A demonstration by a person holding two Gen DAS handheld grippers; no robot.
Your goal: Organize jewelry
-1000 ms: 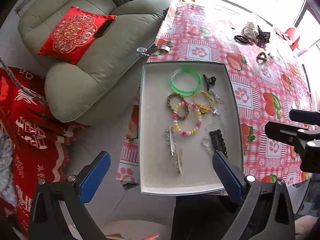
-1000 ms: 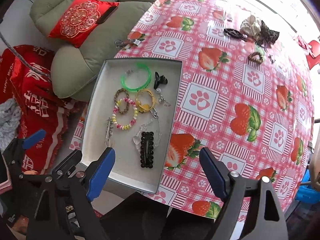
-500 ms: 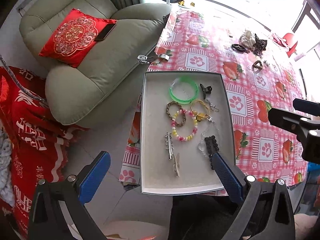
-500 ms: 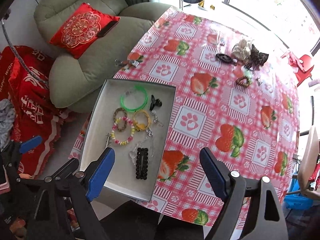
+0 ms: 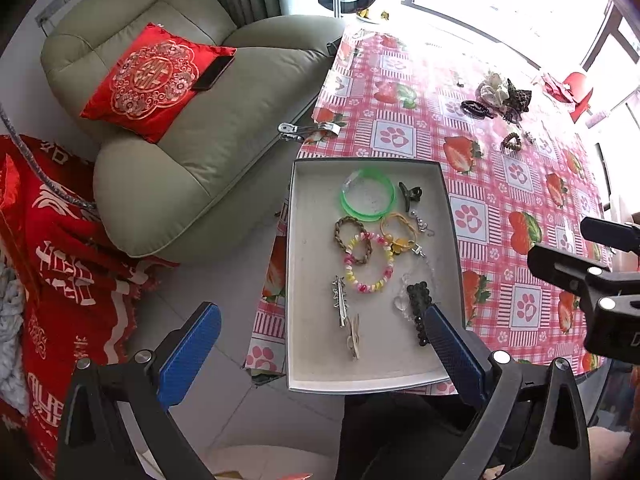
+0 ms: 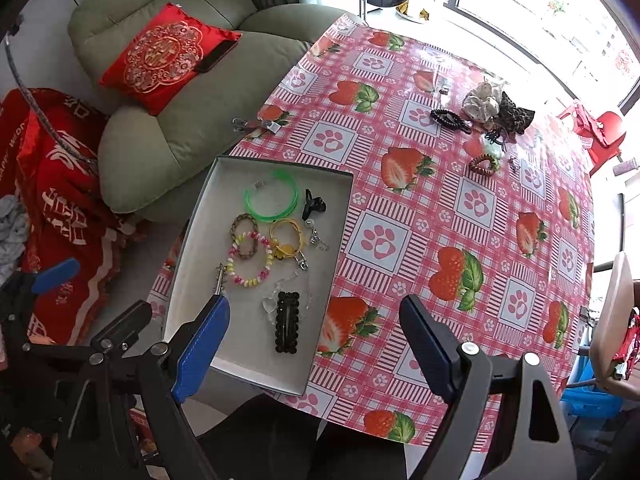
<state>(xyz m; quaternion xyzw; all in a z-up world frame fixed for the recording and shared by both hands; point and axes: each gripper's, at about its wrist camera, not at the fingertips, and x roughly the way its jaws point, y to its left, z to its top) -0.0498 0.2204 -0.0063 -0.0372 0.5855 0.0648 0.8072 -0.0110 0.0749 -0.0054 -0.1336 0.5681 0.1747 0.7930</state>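
Left wrist view, from left to right: a red cushion [image 5: 154, 80] lies on a green armchair [image 5: 192, 148] at upper left; the left gripper [image 5: 320, 344] hangs at lower centre, jaws wide apart with nothing between them; above it a white tray [image 5: 312, 280] on the strawberry tablecloth [image 5: 500, 184] holds a green bangle [image 5: 367, 195], a beaded bracelet [image 5: 368, 262] and a black hair clip [image 5: 420, 306]. Right wrist view: the same tray sits left of centre, and the right gripper [image 6: 314, 344] at lower centre is also spread wide and empty; scrunchies [image 6: 496, 110] lie at the cloth's upper right
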